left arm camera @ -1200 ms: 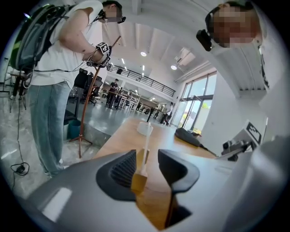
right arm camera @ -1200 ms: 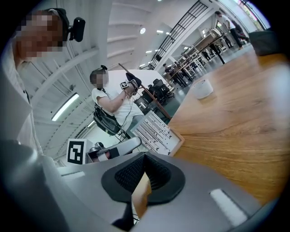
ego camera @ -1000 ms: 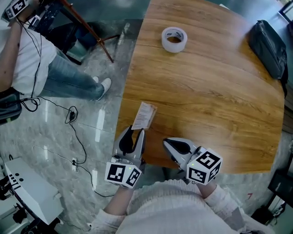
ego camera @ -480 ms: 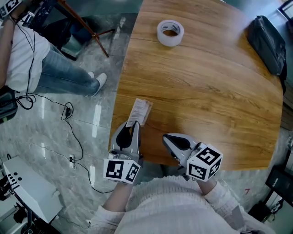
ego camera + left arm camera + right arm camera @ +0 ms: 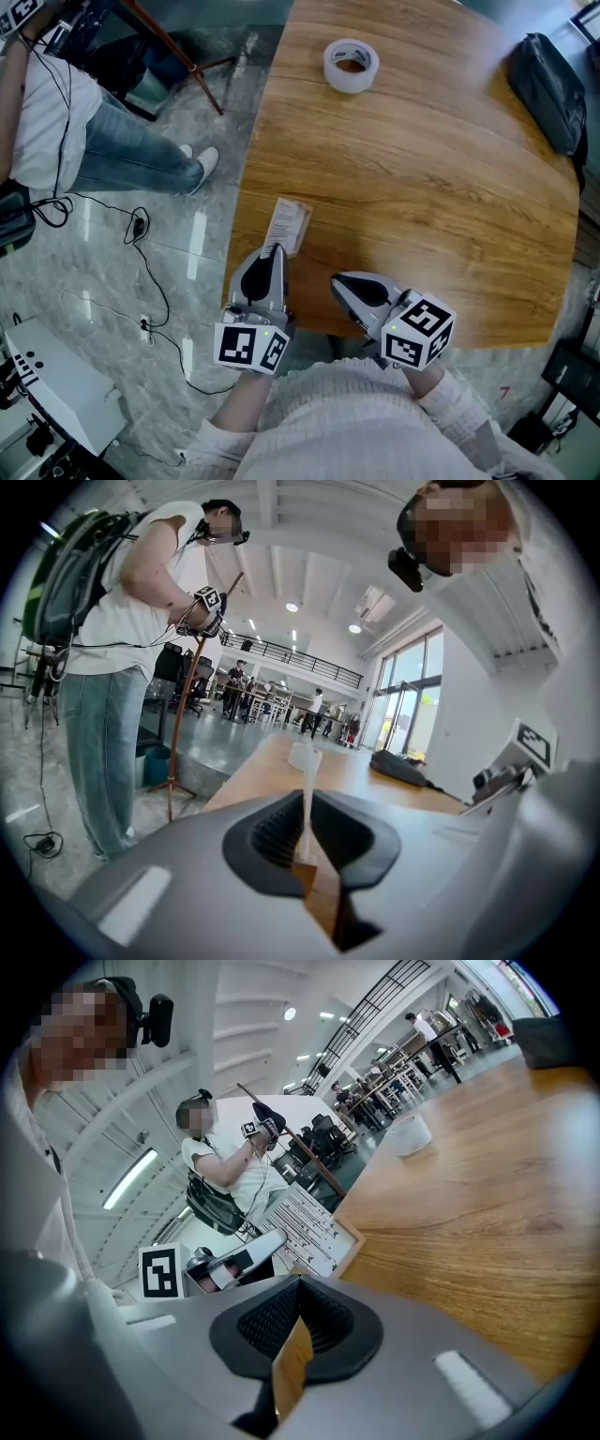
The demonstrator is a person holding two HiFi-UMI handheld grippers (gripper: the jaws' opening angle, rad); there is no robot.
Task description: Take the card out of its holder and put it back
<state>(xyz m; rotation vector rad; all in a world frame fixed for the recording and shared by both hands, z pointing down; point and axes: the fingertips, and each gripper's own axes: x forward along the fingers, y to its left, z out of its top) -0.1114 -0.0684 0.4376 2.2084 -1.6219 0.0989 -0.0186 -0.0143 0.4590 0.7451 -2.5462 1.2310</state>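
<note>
A smooth, grained wooden table bears a clear-plastic card holder over printed paper near left, a shiny tape roll far off and a matt black cloth bag far right, above a polished, reflective stone floor.

Card holder print illegibly small; bystander partly past left edge.

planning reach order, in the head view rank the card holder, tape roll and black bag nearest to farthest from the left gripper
1. card holder, at the near edge of the table, in the left gripper, whose jaws have just been closing on it.
2. tape roll, far side, near the middle.
3. black bag, far right corner.
</note>
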